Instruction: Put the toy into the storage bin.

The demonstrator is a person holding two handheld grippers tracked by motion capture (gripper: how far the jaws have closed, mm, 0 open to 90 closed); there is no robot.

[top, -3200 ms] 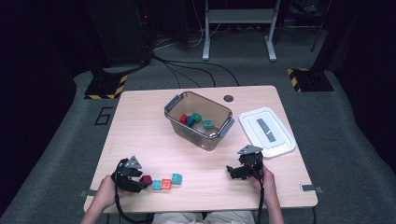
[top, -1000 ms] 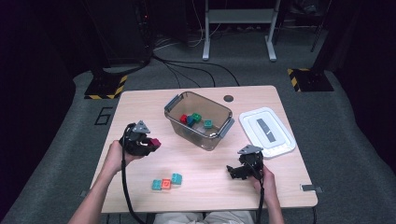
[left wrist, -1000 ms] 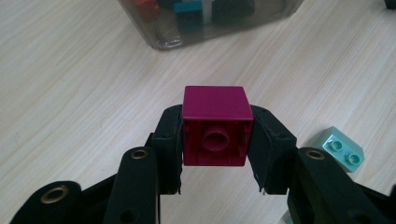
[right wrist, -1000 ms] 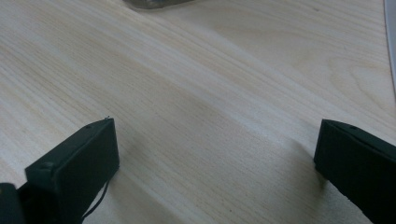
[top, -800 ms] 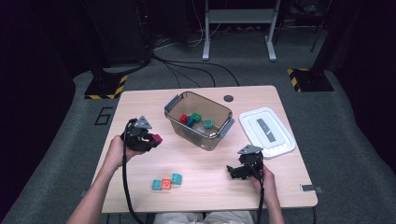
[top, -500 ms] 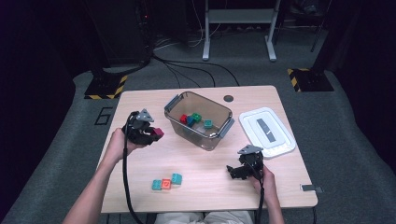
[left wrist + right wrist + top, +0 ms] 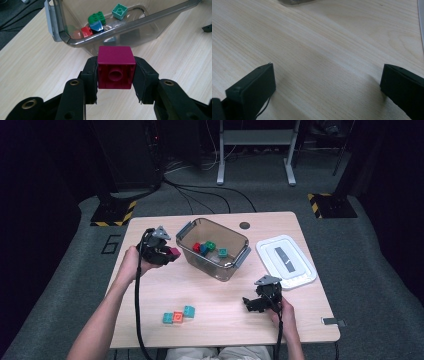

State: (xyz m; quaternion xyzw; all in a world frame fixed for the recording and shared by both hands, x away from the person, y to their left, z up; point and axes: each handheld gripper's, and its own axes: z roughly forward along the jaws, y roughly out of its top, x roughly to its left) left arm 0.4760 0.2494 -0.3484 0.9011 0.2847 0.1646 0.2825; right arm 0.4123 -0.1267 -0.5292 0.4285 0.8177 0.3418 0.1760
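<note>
My left gripper (image 7: 115, 75) is shut on a magenta brick (image 7: 115, 67), held above the table just left of the clear plastic bin (image 7: 235, 262). In the high view that gripper (image 7: 167, 253) and the magenta brick (image 7: 174, 252) hover near the bin's left end. Inside the bin (image 7: 120, 27) lie a green brick (image 7: 96, 18), a blue brick (image 7: 97, 26), a red brick (image 7: 86, 31) and a teal brick (image 7: 119, 10). My right gripper (image 7: 252, 302) rests low on the table at the front right, open, with bare wood between its fingers (image 7: 252, 85).
A row of a teal, an orange and a teal brick (image 7: 178, 315) lies near the table's front edge. The bin's white lid (image 7: 285, 261) sits to the right of the bin. A dark round hole (image 7: 244, 225) marks the table's far side.
My left gripper has carried the magenta brick up and farther from the person, toward the bin's left end. The right gripper has stayed put.
</note>
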